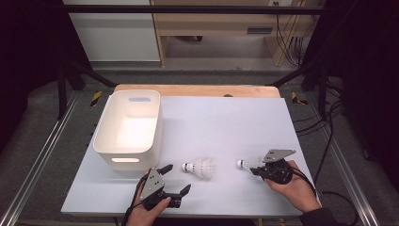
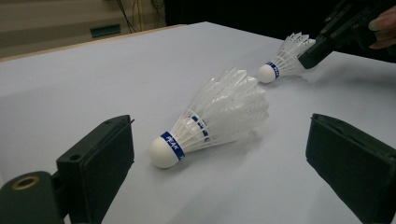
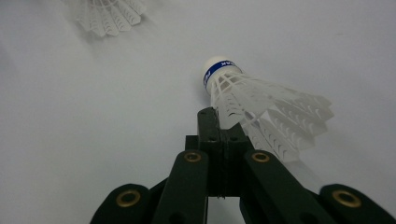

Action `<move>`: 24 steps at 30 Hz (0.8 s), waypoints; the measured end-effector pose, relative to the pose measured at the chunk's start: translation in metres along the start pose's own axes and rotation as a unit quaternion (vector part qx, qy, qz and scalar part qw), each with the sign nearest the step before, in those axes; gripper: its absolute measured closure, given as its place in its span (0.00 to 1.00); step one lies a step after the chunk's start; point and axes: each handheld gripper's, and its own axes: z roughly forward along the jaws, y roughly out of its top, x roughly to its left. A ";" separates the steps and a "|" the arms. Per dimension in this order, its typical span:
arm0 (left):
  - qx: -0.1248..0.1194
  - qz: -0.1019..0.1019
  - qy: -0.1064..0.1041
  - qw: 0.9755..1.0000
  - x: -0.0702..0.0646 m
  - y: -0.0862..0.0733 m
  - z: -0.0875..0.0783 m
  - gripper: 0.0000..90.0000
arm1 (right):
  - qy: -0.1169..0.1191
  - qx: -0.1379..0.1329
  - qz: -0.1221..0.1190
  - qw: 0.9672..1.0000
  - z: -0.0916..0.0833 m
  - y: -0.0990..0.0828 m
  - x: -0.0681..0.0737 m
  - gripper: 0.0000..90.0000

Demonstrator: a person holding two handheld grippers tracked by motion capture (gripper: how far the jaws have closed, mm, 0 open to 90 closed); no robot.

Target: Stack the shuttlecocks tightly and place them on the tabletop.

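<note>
A: Left gripper (image 1: 175, 181)? 
B: Jaws spread; one white feathered shuttlecock with blue band (image 2: 210, 120) lies between them, ungrasped. 
A: Right gripper (image 3: 219, 122)? 
B: Pinching the second shuttlecock's (image 3: 261, 109) feathers. 
A: Beyond? 
B: The white plastic bin (image 1: 128, 127), empty; both remain to be placed, seemingly.

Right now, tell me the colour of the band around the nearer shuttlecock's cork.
Blue with white lettering, on the shuttlecock; clearest in the left gripper view.

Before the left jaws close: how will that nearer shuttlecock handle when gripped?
The shuttlecock is probably very light: thin white feathers on a small cork. The feather skirt looks fragile, so a squeeze there could crush it; the cork end seems the firmer hold. Lying on its side on the smooth table, it may roll in an arc if nudged.
</note>
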 end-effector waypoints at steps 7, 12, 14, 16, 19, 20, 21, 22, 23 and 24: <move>-0.001 0.000 0.002 1.000 0.001 0.000 -0.001 0.08 | 0.004 -0.013 -0.007 1.000 0.001 0.003 0.003 1.00; -0.002 0.000 0.002 1.000 0.001 0.000 -0.001 0.09 | 0.002 -0.028 -0.014 1.000 0.005 0.005 0.004 1.00; -0.003 -0.001 0.003 1.000 0.001 0.000 -0.001 0.09 | 0.004 -0.032 -0.015 0.999 0.006 0.006 0.005 1.00; -0.004 -0.001 0.004 1.000 0.001 0.001 -0.002 0.08 | 0.009 -0.039 -0.019 0.999 0.008 0.008 0.008 1.00; -0.004 -0.002 0.004 1.000 0.001 0.001 -0.001 0.09 | 0.015 -0.044 -0.029 0.999 0.010 0.010 0.012 1.00; -0.004 -0.002 0.004 1.000 0.001 0.001 -0.002 0.08 | 0.018 -0.044 -0.031 0.998 0.011 0.011 0.013 1.00; -0.005 -0.002 0.004 1.000 0.001 0.001 -0.002 0.09 | 0.019 -0.045 -0.034 0.998 0.012 0.012 0.015 1.00; -0.005 -0.002 0.005 1.000 0.002 0.001 -0.002 0.08 | 0.019 -0.047 -0.037 0.998 0.012 0.013 0.016 1.00; -0.005 -0.002 0.005 1.000 0.002 0.001 -0.002 0.09 | 0.020 -0.048 -0.038 0.998 0.013 0.014 0.017 1.00; -0.006 -0.002 0.005 1.000 0.002 0.001 -0.002 0.08 | 0.022 -0.049 -0.041 0.998 0.014 0.014 0.019 1.00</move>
